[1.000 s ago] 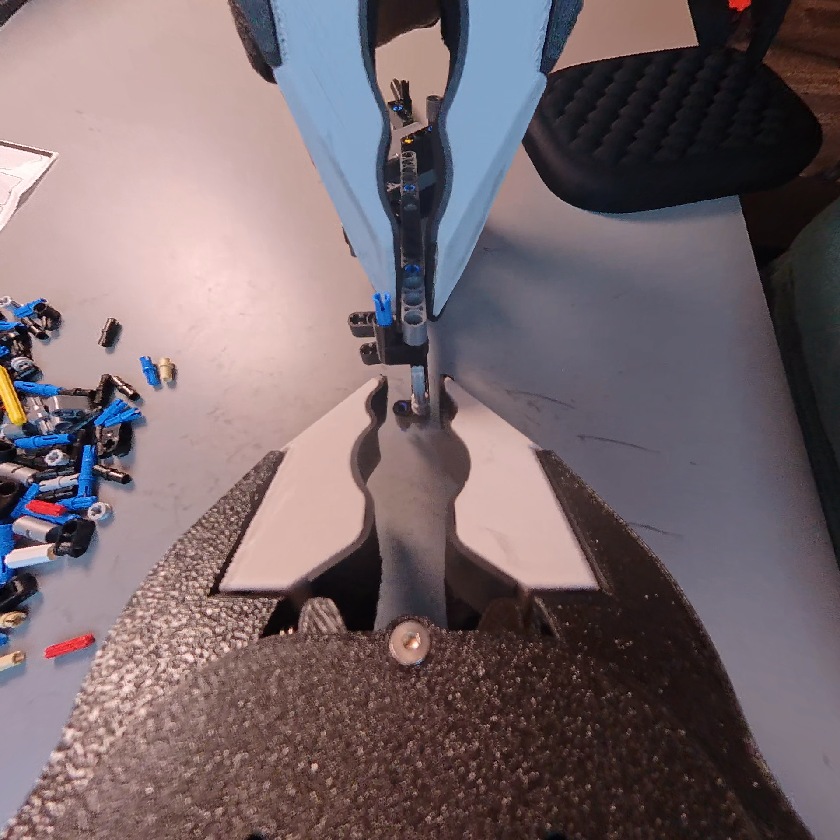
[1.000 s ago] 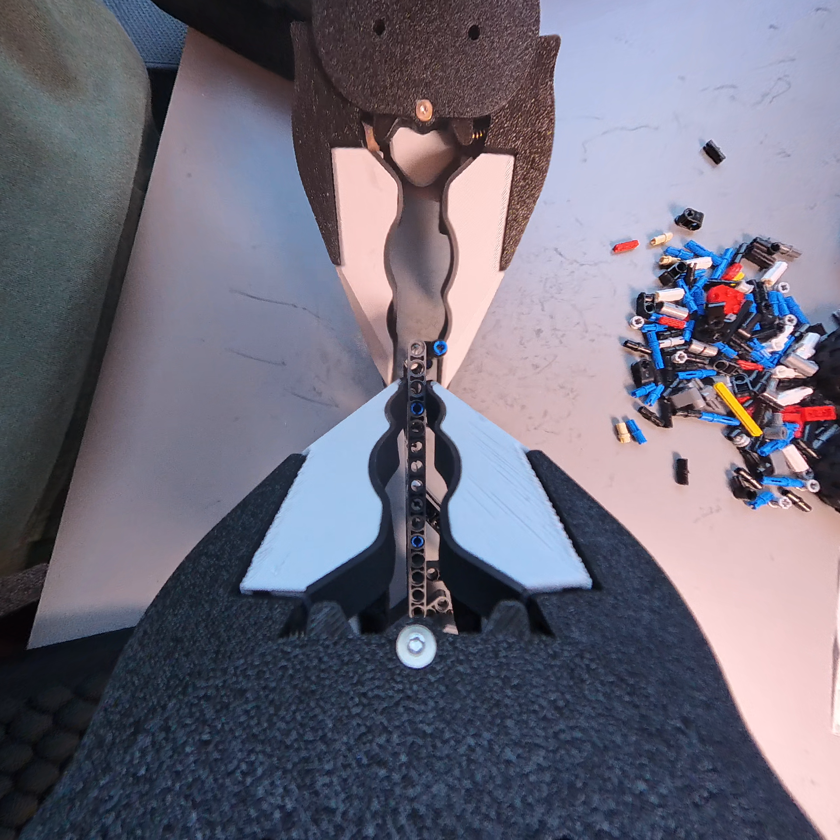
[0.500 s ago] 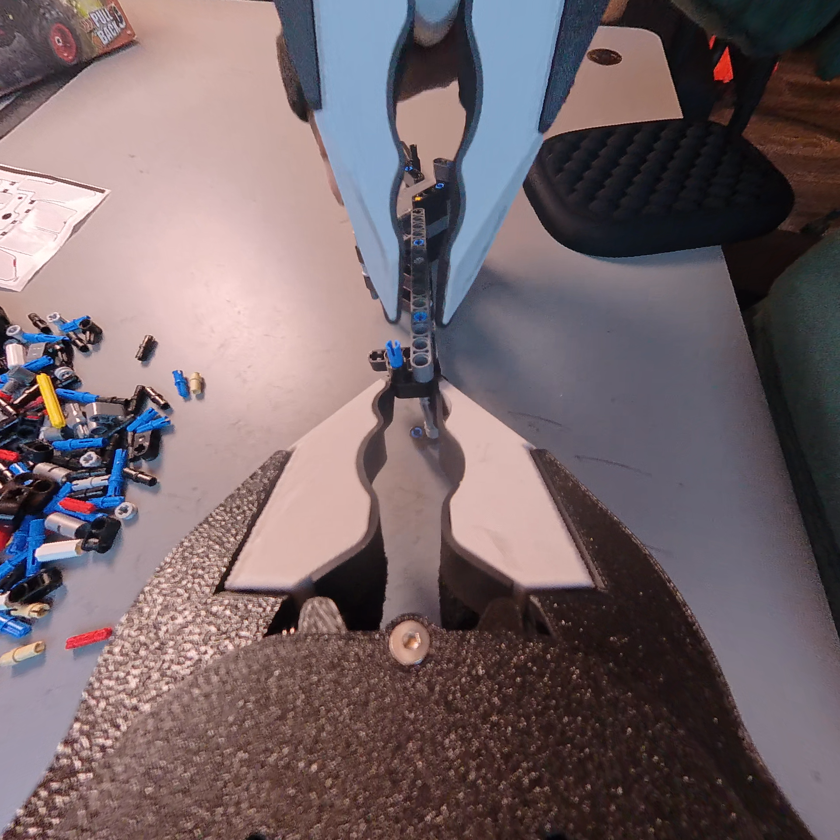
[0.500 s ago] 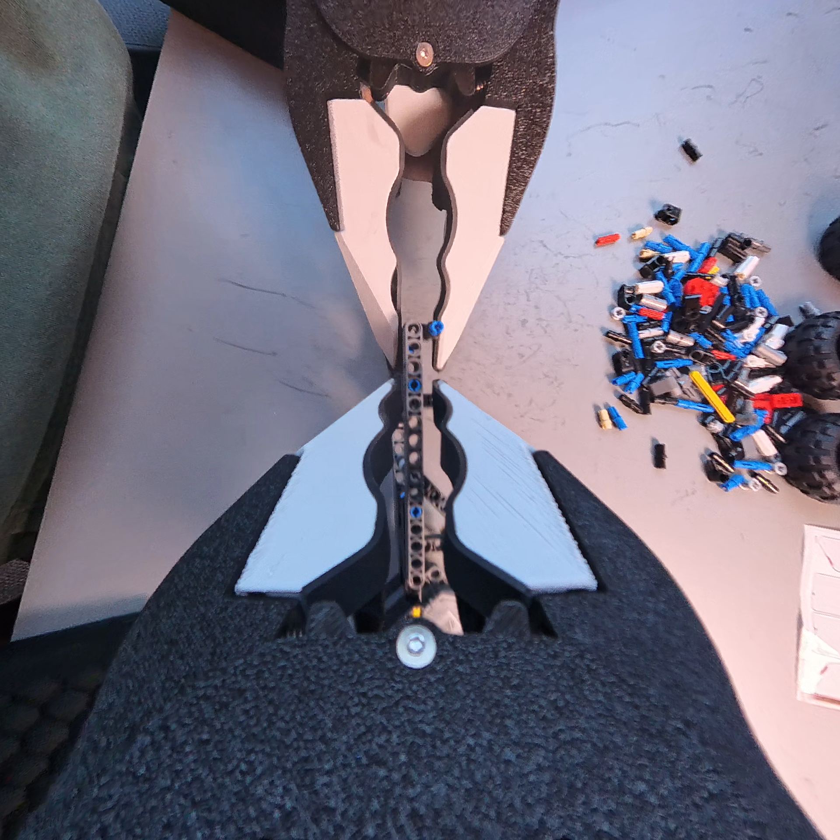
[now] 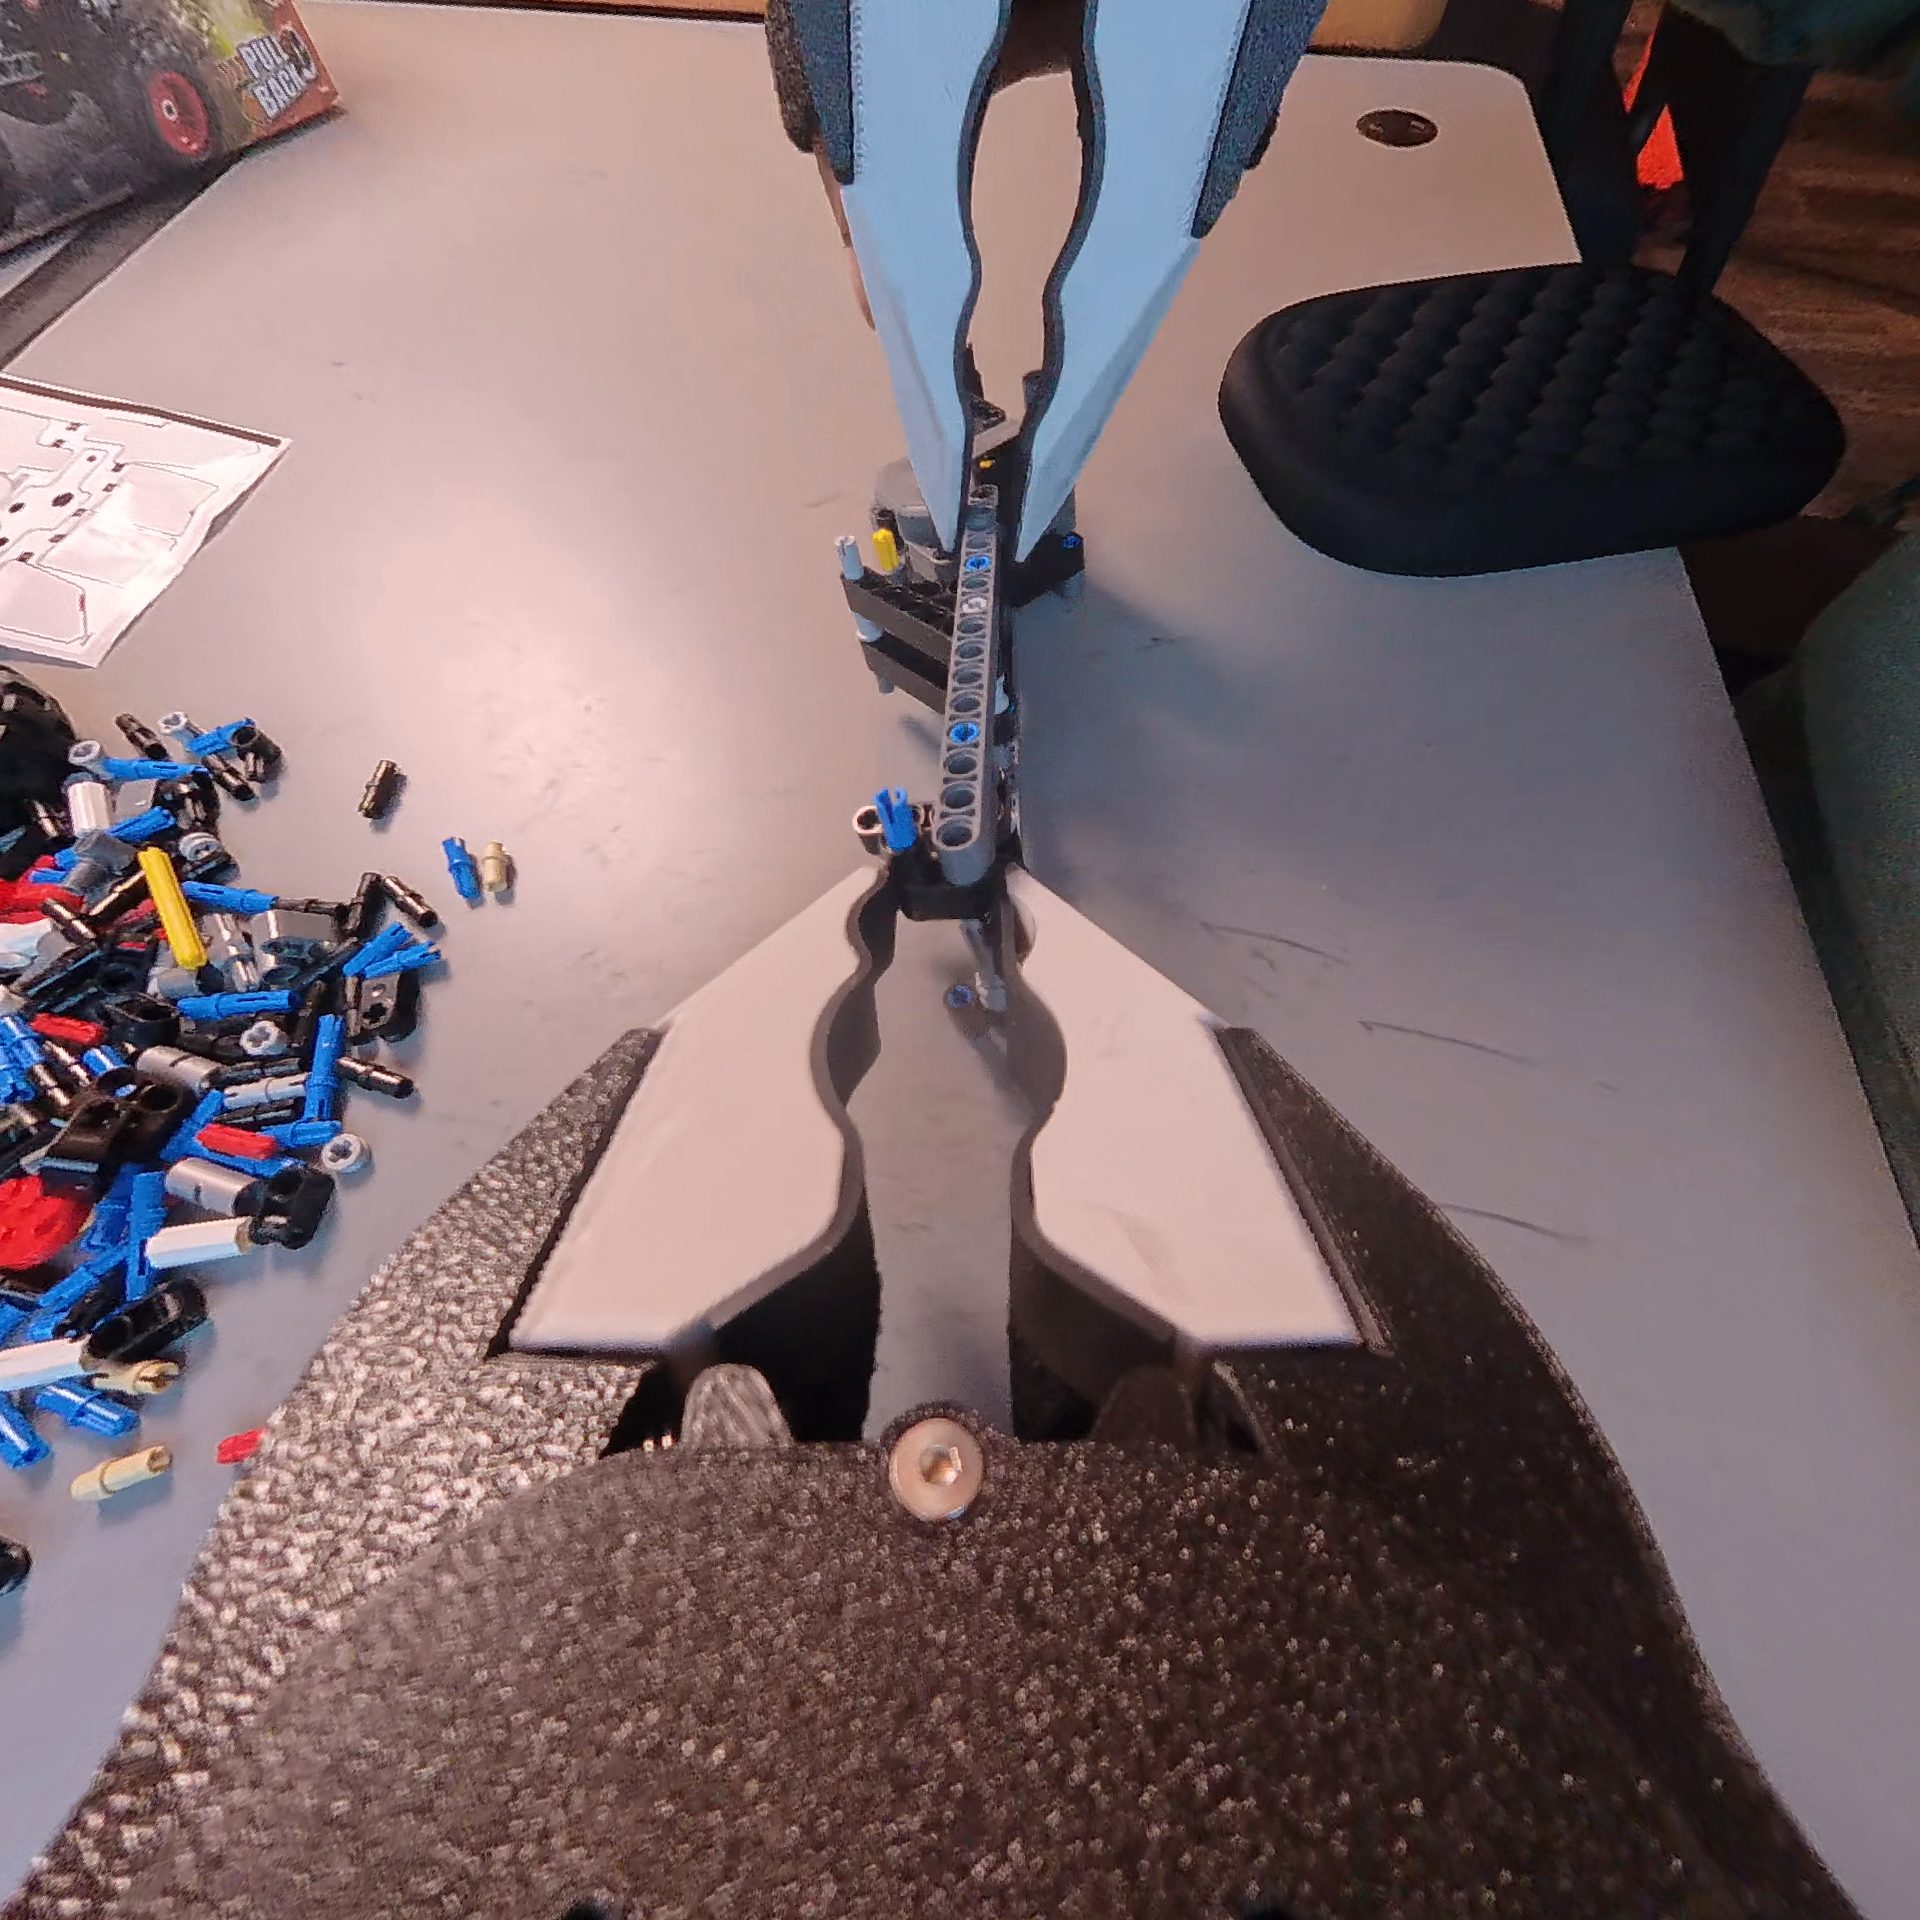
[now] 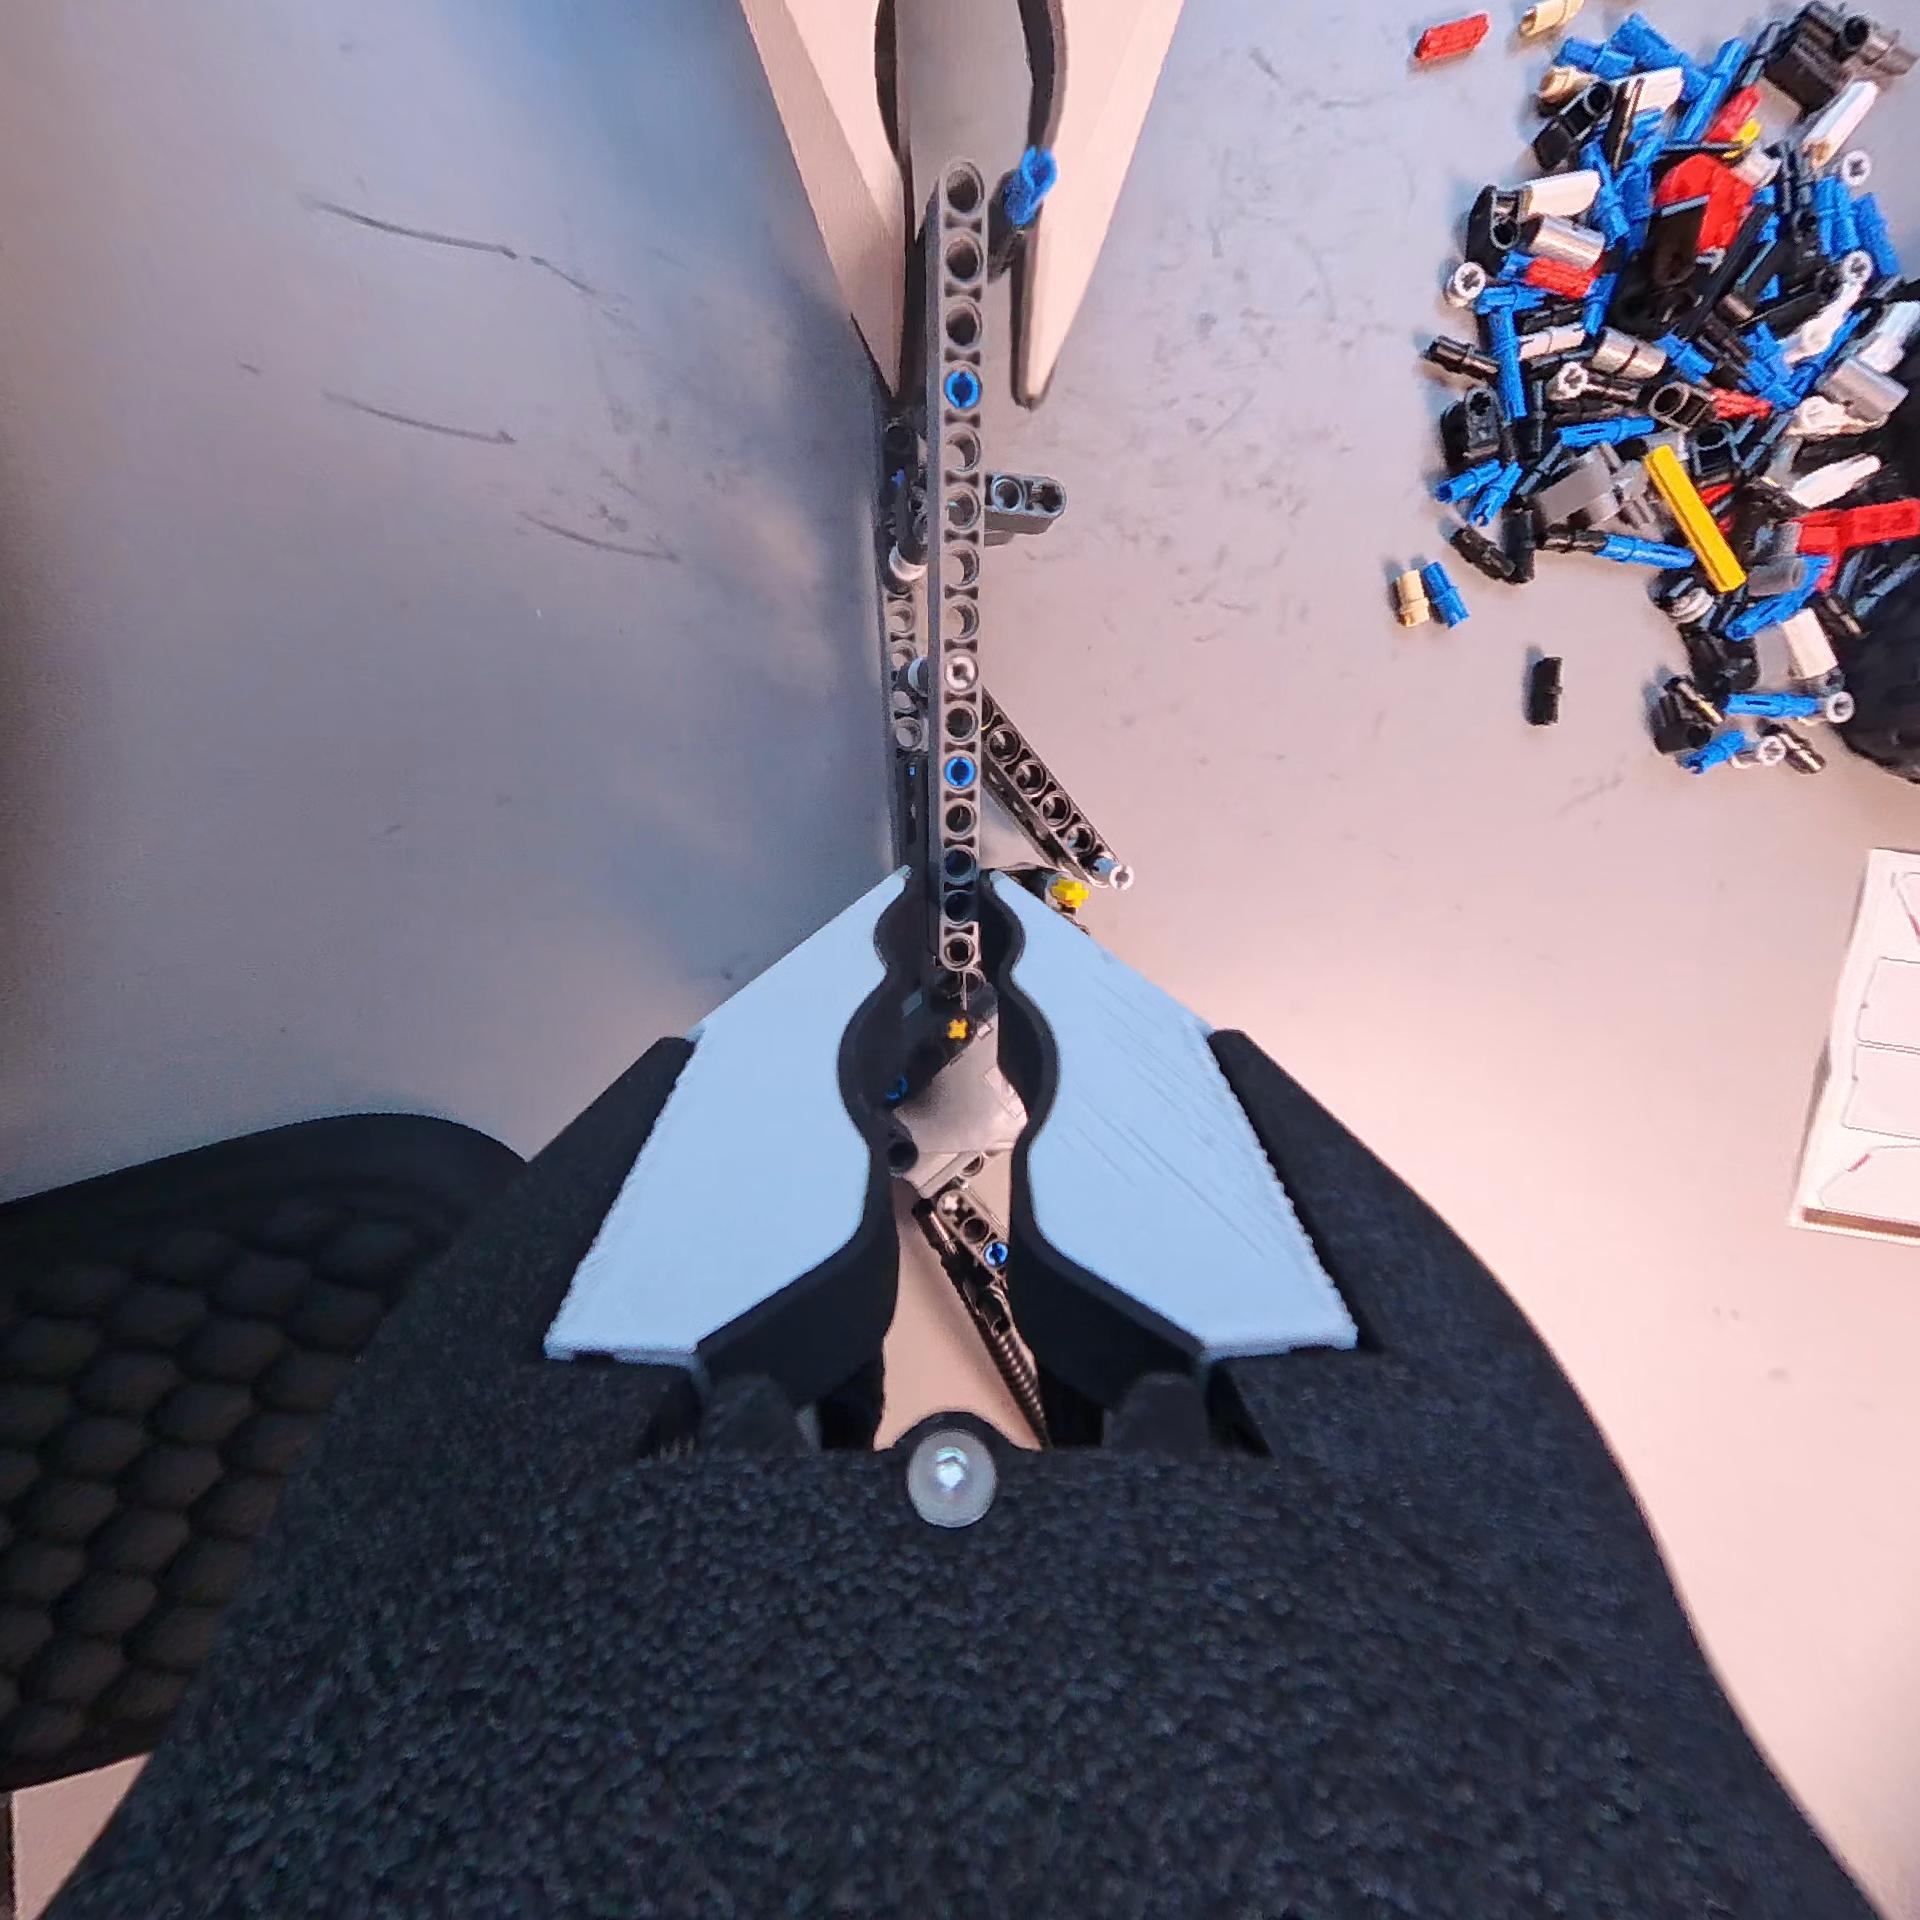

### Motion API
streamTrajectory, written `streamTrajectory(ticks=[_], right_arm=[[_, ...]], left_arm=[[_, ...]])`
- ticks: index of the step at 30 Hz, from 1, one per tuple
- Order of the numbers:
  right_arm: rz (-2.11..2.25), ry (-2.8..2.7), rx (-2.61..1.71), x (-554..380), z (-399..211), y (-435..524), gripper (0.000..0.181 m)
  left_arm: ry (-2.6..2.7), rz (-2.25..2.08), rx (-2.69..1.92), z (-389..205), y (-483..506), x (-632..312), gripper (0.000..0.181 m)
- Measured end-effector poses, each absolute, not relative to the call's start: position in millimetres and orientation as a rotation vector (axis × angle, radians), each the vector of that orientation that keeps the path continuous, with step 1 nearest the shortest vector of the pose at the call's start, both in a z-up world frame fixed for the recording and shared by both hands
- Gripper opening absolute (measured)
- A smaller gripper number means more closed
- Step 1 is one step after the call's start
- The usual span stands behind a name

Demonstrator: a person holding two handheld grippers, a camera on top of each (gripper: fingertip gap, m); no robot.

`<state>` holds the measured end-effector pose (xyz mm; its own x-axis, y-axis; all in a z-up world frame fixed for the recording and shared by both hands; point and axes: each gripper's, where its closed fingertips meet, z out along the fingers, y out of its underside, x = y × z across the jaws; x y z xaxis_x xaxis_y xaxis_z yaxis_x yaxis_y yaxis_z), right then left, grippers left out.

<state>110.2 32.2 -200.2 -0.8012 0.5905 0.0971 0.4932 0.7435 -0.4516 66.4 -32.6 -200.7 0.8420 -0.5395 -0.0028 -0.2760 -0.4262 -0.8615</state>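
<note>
A long grey holed beam assembly (image 5: 971,665) with blue pins, black beams and a grey block spans between my two grippers above the grey table (image 5: 582,395). My left gripper (image 5: 948,883) is shut on its near end, beside a blue pin (image 5: 891,808). My right gripper (image 5: 992,520) comes in from above and clamps the far end. In the right wrist view the assembly (image 6: 961,582) runs straight ahead from my right gripper (image 6: 948,883), which is shut on it near the grey block (image 6: 961,1117). My left gripper (image 6: 961,390) holds the far end there.
A pile of small blue, black, red and grey parts (image 5: 156,1039) lies left, also in the right wrist view (image 6: 1683,343). A white printed sheet (image 5: 104,520) and a box (image 5: 135,94) lie beyond. A black chair seat (image 5: 1527,416) sits past the table's right edge. Left tips to right tips: about 9 centimetres.
The two grippers have drawn apart along the assembly. My right gripper now grips near the grey block end, and much more of the beam shows between the grippers.
</note>
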Motion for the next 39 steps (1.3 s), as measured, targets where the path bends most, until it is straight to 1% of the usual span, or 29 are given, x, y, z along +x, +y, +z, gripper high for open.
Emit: streamTrajectory(ticks=[1,3,4,6,8,9,11,13,16,17,23,34,39], right_arm=[[0.631,-2.709,-0.862,110,-199,30,0.007],[0.663,-2.711,-0.867,110,-198,27,0.007],[0.66,-2.711,-0.86,110,-198,26,0.006],[0.661,-2.711,-0.842,111,-198,25,0.006],[0.684,-2.71,-0.837,112,-198,21,0.006],[0.709,-2.702,-0.83,112,-196,18,0.006],[0.738,-2.683,-0.804,111,-192,12,0.006],[0.758,-2.67,-0.803,110,-190,8,0.006],[0.769,-2.659,-0.809,108,-191,1,0.006],[0.778,-2.65,-0.812,107,-191,-3,0.006],[0.692,-2.682,-0.798,107,-197,-8,0.005],[0.405,-2.975,-0.776,115,-199,0,0.005],[0.359,-3.026,-0.757,115,-197,2,0.005]], left_arm=[[0.594,-0.343,-2.032,-200,-32,68,0.023],[0.605,-0.366,-2.038,-201,-30,75,0.042],[0.607,-0.365,-2.039,-201,-28,79,0.049],[0.608,-0.345,-2.044,-202,-21,83,0.053],[0.603,-0.324,-2.047,-203,-13,85,0.052],[0.603,-0.313,-2.049,-204,-10,86,0.048],[0.619,-0.274,-2.058,-208,-6,86,0.046],[0.647,-0.255,-2.04,-208,-6,90,0.038],[0.649,-0.245,-2.009,-203,-6,94,0.033],[0.649,-0.251,-1.998,-201,-6,96,0.028],[0.675,-0.223,-2.049,-211,-10,99,0.024],[0.661,-0.246,-2.071,-215,-6,105,0.023],[0.659,-0.235,-2.07,-215,-5,105,0.023]])
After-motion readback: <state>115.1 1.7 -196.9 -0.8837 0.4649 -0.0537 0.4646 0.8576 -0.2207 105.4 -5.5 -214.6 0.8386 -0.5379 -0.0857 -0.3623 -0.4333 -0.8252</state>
